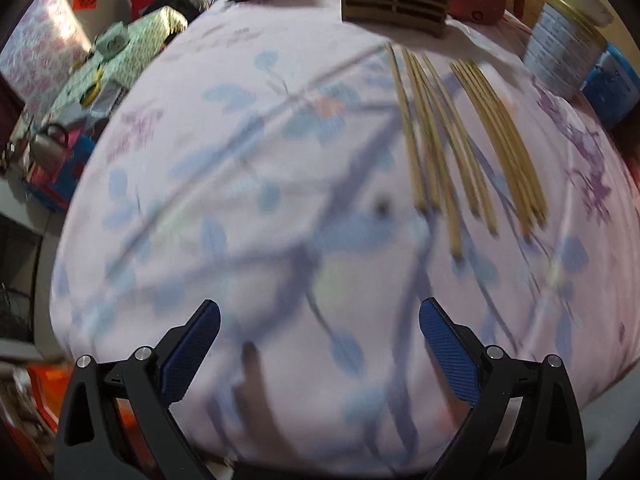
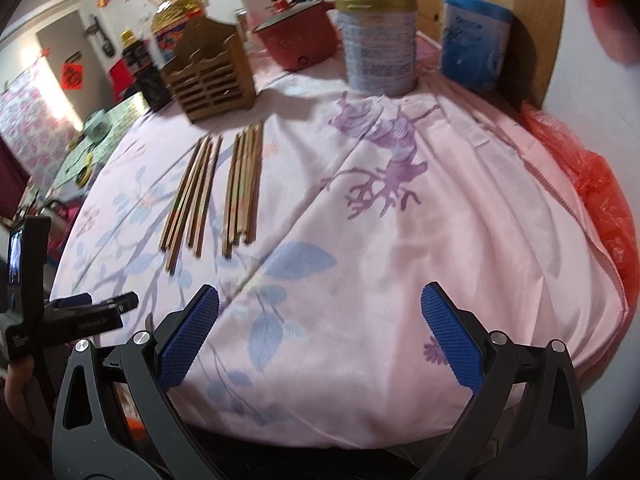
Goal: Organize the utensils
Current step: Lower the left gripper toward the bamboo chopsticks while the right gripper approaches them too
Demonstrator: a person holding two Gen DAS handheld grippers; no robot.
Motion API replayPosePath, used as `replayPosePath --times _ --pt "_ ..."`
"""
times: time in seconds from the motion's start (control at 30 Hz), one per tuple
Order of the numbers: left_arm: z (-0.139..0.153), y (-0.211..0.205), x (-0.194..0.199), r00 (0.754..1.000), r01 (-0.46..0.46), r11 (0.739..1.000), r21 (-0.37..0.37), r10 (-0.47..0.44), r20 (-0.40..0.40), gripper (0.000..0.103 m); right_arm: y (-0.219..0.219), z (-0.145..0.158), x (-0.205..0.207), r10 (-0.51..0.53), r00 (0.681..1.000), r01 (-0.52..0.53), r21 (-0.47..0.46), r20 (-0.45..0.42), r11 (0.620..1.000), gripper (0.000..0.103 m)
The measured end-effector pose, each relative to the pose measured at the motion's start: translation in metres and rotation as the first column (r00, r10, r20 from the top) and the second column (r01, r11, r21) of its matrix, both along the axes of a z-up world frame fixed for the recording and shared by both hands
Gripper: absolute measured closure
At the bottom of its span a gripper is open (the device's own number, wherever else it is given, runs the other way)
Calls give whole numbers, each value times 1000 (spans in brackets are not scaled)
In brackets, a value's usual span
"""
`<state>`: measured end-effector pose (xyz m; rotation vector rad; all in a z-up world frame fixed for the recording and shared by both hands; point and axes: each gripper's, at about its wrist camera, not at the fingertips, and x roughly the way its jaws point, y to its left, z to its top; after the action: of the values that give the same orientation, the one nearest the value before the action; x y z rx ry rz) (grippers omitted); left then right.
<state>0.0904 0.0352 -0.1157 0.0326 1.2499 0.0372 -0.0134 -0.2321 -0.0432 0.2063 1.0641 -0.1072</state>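
Both my claws hang released over the bench's floral cloth [image 2: 400, 240], gripping nothing: my left claw [image 1: 320, 344] and my right claw [image 2: 320, 332], blue pads spread wide. The chopsticks [image 2: 216, 196] lie flat in two loose bundles on the cloth, well ahead of me, just in front of the slatted wooden holder [image 2: 212, 76] standing upright beside a red pot [image 2: 300, 36].

Left wrist view is smeared with motion blur: the floral tablecloth [image 1: 280, 160] runs into streaks and the chopsticks [image 1: 460, 140] lose their edges. Right wrist view is sharper, soft indoor light, even and fairly bright. The tin can [image 2: 378, 44] throws a short shadow onto the cloth. Fisheye bulge bends both pictures, with dark vignette in the corners and a pinkish cast.
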Motion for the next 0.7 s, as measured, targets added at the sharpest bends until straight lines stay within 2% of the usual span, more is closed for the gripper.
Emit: replayPosePath --times 0.1,0.17,0.2,0.3,0.47,0.57,0.63,0.7 --pt "-6 8 25 999 53 998 26 -53 7 6 10 -3 9 -42 999 41 -12 -21 999 6" --pt "-15 17 40 997 75 997 4 -75 -18 4 19 -3 13 -55 998 54 -21 -26 998 6" --pt "-17 23 44 996 82 996 -32 -83 -16 5 23 -2 14 -58 998 57 -23 -25 998 6" --pt "-17 32 51 991 128 991 -36 -127 32 4 37 1 19 -56 998 56 -22 -19 998 6" --pt "-19 34 45 966 222 974 -34 -215 142 4 51 -6 28 -30 999 29 -37 -15 999 6" --pt "-20 33 47 957 242 970 -34 -233 171 4 54 -14 35 29 999 -28 -107 14 994 6" --pt "-19 36 43 951 254 967 -37 -242 194 4 52 -26 42 84 996 -82 -138 7 987 9" --pt "-19 37 41 945 261 965 -40 -246 214 4 50 -38 50 126 992 -128 -126 -24 984 16"
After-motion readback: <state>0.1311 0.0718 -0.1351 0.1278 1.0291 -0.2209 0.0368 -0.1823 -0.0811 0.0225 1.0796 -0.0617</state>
